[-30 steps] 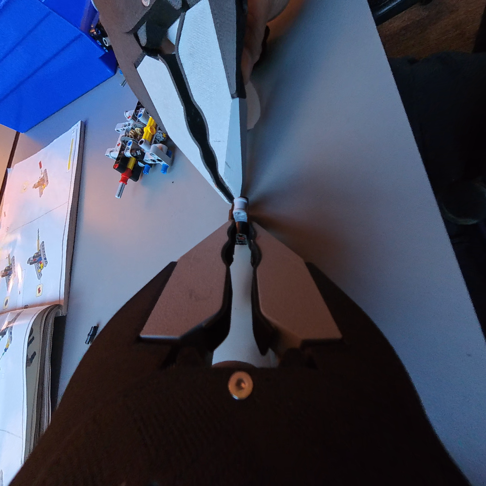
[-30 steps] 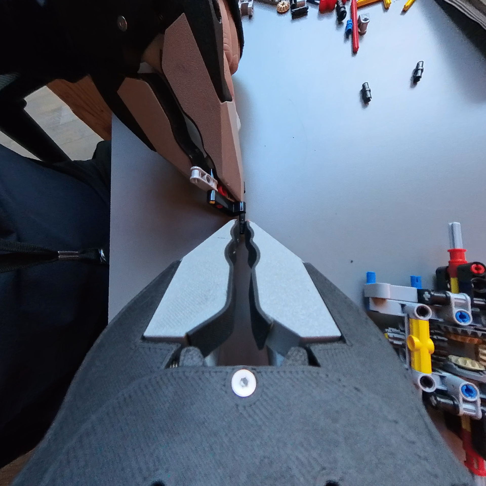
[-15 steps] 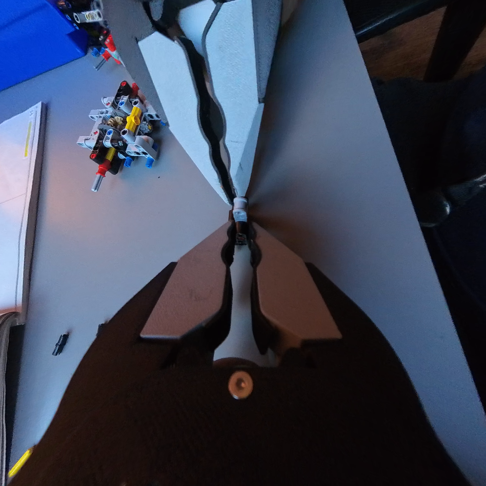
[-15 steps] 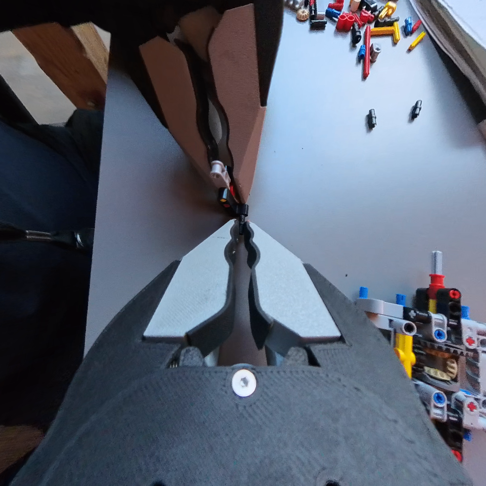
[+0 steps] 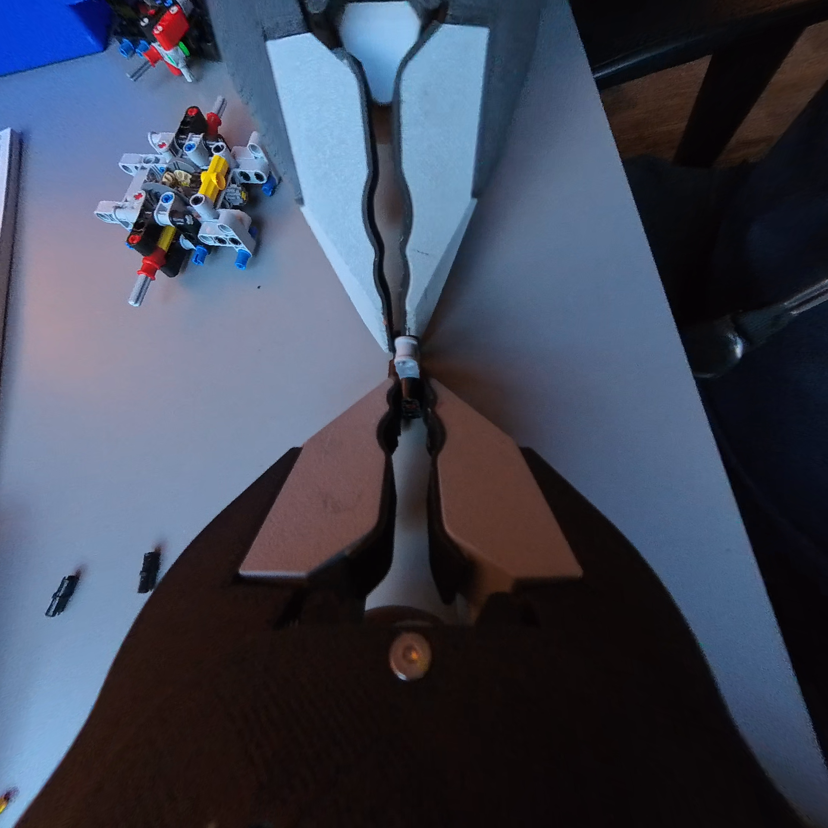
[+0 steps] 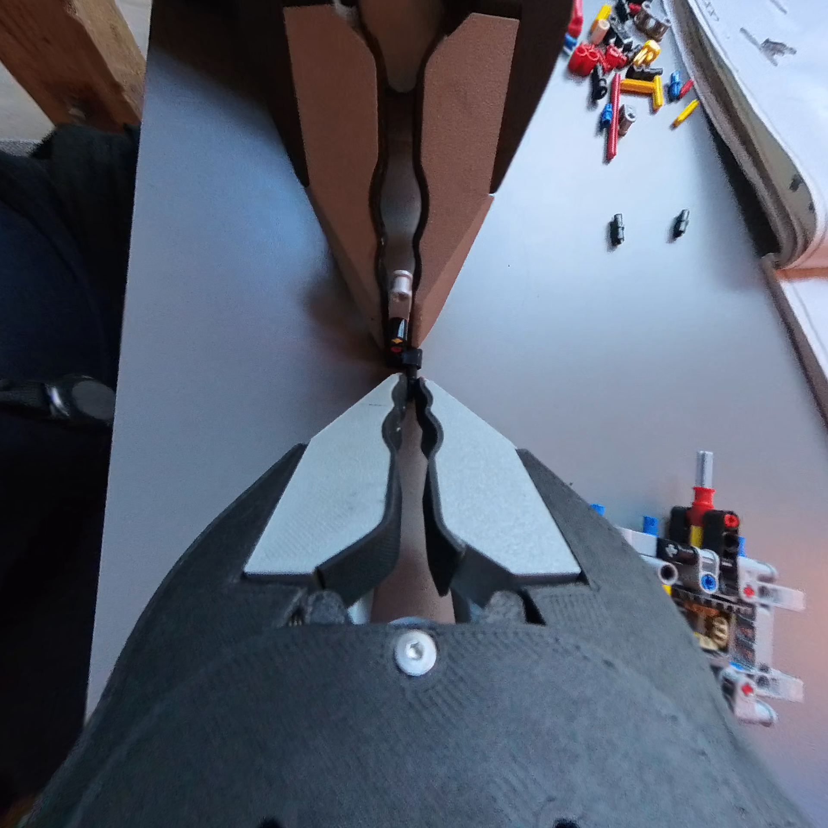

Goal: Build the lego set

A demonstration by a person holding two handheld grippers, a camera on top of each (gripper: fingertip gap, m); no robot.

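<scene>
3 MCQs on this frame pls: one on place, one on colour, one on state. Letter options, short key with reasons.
1. Where does the built brick assembly lie in the left wrist view?
A. upper left on the table
B. between the fingers
C. on the booklet

2. What colour are the left gripper finger faces?
A. blue
B. brown
C. green

3. What is the right gripper doing?
A. wide open
B. resting on the booklet
C. closed on a thin black pin

Key: 1 A, it sits on the table beside the grey fingers. 2 B, brown faces flank the small black and white piece. 3 C, the fingertips meet on the pin's stem.
</scene>
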